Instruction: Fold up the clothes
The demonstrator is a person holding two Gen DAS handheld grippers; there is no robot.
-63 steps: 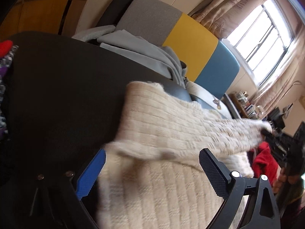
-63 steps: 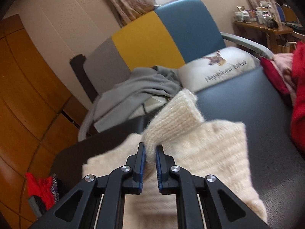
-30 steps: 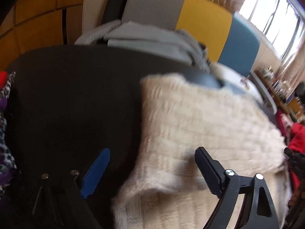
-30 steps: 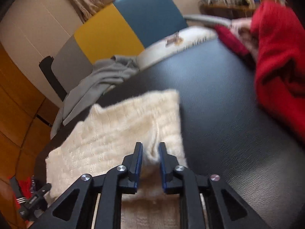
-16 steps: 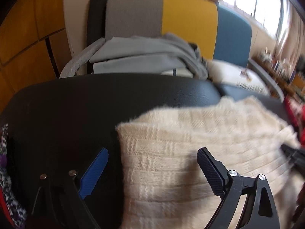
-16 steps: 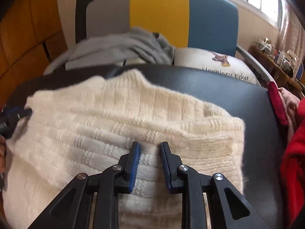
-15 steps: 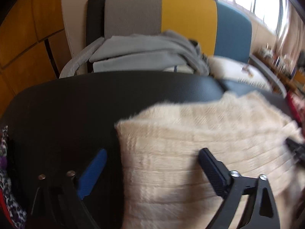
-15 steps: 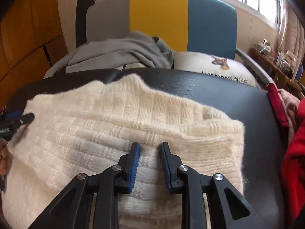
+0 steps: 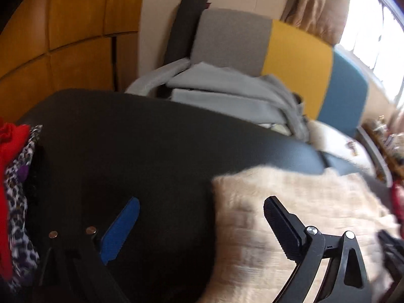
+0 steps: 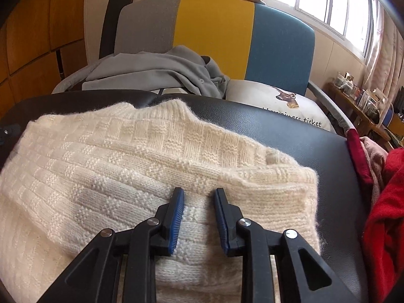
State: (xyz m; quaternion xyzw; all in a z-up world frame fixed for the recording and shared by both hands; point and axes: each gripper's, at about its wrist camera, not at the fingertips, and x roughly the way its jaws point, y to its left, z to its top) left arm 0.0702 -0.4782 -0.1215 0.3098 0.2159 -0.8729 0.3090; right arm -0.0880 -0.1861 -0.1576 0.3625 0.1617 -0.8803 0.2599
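Your left hand-held gripper (image 9: pixel 202 214) is spread wide and released, 1 blue pad over the black bench (image 9: pixel 151 151), the other finger hanging above the left edge of the cream knit sweater (image 9: pixel 290 194); nothing sits between the jaws that they grip. That view is blurred, so whether the finger touches the wool is hard to tell. Far left of it, a red garment (image 9: pixel 10 151) and a leopard-print cloth (image 9: pixel 17 202) are heaped at the bench's edge.

Moving right, the sweater (image 10: pixel 151 156) lies folded over on the black bench (image 10: pixel 303 136), its collar bump at the far edge, the folded top layer ending in a thick hem running across the view. Your right hand-held gripper (image 10: pixel 198 202) is parted a little, both blue pads resting down on the knit just short of that hem, with flat wool between them and no pinch taken.

Behind the bench, a grey garment (image 10: pixel 156 73) is draped on the grey, yellow and blue chair (image 10: pixel 214 30), beside a white printed cushion (image 10: pixel 277 101). At the far right, red clothing (image 10: pixel 383 202) is piled against the bench's edge.
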